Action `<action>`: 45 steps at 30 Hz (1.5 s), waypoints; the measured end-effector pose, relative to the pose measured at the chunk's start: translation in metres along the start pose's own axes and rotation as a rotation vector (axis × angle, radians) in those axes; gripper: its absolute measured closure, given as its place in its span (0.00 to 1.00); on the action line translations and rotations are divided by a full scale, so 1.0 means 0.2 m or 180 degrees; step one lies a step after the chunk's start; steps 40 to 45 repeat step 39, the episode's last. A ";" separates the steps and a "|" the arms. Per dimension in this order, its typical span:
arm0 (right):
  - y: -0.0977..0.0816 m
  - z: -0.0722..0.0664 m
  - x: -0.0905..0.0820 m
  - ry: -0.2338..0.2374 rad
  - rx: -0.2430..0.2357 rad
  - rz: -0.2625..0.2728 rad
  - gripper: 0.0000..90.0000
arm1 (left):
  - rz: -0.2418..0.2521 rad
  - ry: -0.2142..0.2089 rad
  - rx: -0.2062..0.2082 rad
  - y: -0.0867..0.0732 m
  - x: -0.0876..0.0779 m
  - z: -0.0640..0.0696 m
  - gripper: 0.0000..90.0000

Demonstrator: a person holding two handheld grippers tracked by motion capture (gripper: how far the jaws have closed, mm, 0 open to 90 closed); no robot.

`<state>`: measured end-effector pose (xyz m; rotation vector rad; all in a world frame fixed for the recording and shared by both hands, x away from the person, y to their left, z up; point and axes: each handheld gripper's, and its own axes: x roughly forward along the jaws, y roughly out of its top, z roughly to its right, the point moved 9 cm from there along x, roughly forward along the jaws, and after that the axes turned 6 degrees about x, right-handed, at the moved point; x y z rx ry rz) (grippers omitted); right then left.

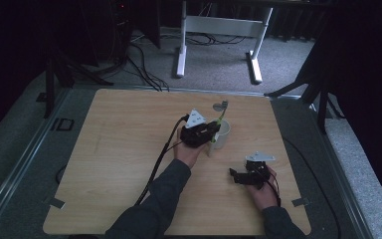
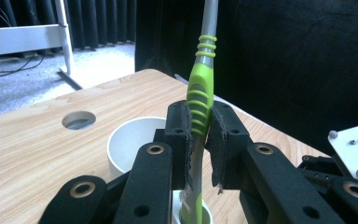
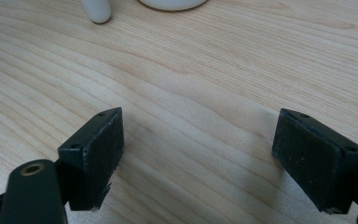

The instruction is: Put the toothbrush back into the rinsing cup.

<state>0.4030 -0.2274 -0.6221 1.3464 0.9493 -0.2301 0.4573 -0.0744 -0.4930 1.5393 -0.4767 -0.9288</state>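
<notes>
A green and grey toothbrush (image 2: 200, 98) stands nearly upright, and my left gripper (image 2: 199, 128) is shut on its green handle. Its lower end dips into a small white tube (image 2: 205, 212) beside a white cup (image 2: 121, 140). In the high view the left gripper (image 1: 213, 132) hovers at the cup (image 1: 224, 135) near the table's middle, with the toothbrush (image 1: 220, 118) poking up behind it. My right gripper (image 1: 238, 172) rests low at the front right, its jaws wide apart. In its own view the right gripper (image 3: 200, 154) has only bare wood between its pads.
The light wooden table (image 1: 129, 149) has a round cable hole (image 1: 220, 105) just behind the cup. The left gripper's black cable (image 1: 159, 159) trails toward the front edge. A white desk frame (image 1: 219, 30) stands on the carpet beyond the table.
</notes>
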 end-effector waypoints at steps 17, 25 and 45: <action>0.00 0.00 0.00 0.0001 0.0005 -0.0003 0.18 | -0.0115 0.0220 0.0115 -0.07 -0.03 0.00 0.41; 0.00 0.00 0.00 -0.0001 0.0003 -0.0002 0.18 | -0.0138 0.0199 0.0087 -0.08 -0.11 -0.03 0.40; 0.00 0.00 0.00 0.0001 0.0003 -0.0002 0.18 | -0.0385 0.0252 0.0084 -0.23 -0.30 -0.08 0.40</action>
